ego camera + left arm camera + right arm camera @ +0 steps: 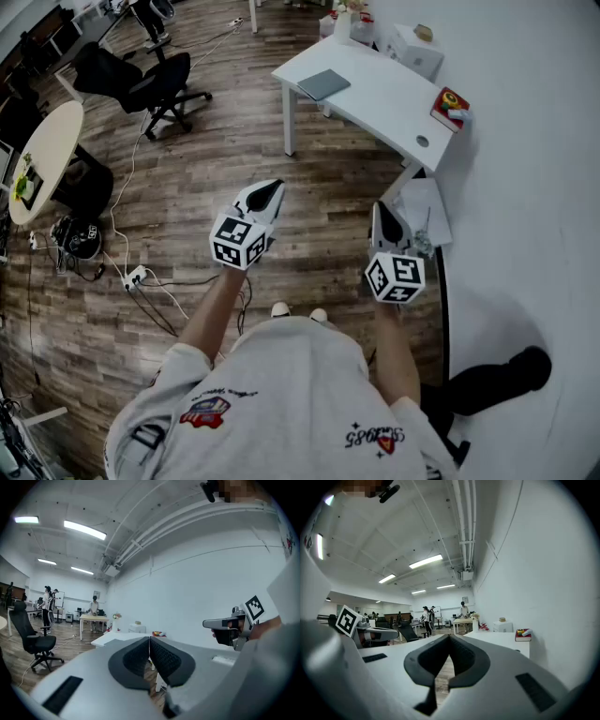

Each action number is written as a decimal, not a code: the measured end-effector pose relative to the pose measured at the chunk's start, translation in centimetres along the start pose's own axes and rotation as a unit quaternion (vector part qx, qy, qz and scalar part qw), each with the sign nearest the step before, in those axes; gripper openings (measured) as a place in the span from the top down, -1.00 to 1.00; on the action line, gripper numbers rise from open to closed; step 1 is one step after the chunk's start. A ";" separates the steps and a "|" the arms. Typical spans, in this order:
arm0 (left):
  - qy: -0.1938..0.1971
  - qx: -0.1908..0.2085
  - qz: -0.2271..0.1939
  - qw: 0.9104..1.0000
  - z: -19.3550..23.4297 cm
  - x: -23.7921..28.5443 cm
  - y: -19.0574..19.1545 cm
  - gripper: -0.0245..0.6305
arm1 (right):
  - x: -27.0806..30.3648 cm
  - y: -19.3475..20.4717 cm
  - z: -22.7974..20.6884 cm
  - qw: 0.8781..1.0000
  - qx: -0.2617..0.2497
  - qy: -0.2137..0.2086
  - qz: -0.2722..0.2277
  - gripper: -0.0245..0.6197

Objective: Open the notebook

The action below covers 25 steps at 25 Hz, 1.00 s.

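A grey notebook point(323, 84) lies closed on the white table point(380, 98), far ahead of both grippers. My left gripper point(268, 193) is held in the air over the wooden floor, its jaws shut on nothing; its dark pads point(138, 656) meet in the left gripper view. My right gripper point(382, 213) hangs beside it at about the same height, also shut and empty, with the pads point(461, 656) touching at the tips. Each gripper shows in the other's view: the right gripper point(225, 623) and the left gripper point(375, 632). The table point(501, 641) stands a few steps ahead.
A red book point(450, 106) with small items on top lies at the table's right end, and a white box point(417, 52) at its far side. A black office chair point(155, 84), a round table point(42, 155) and floor cables with a power strip point(134, 277) are to the left. A white wall runs along the right.
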<state>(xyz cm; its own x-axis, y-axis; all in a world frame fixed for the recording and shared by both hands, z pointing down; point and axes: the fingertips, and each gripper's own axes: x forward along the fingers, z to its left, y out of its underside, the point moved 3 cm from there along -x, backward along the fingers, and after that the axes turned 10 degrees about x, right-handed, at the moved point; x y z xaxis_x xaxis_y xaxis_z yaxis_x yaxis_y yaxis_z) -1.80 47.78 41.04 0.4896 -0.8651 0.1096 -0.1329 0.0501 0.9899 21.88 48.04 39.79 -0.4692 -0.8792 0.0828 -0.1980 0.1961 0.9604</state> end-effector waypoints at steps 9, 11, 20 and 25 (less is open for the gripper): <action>0.002 -0.023 0.012 1.000 -0.4 -1.8 2.2 0.76 | -0.8 1.6 0.9 1.000 0.019 -0.003 0.016 0.95; 0.003 -0.036 0.010 0.999 0.1 -1.9 2.6 0.42 | -0.5 1.9 0.9 1.000 0.019 0.001 0.015 0.95; -0.004 -0.077 -0.020 0.997 2.2 -2.8 3.1 -0.32 | -0.1 2.3 2.0 1.000 0.024 0.011 0.013 0.95; 0.006 -0.095 -0.030 0.995 2.8 -3.9 3.5 -0.32 | -0.4 3.1 2.7 0.999 0.038 0.018 0.010 0.95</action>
<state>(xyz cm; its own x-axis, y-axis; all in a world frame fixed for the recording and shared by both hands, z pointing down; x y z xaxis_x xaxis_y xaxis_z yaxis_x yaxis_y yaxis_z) -6.58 49.91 43.80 0.5016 -0.8637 0.0500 0.0609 0.0929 0.9938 19.12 50.18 42.02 -0.4424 -0.8896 0.1137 -0.2536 0.2457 0.9356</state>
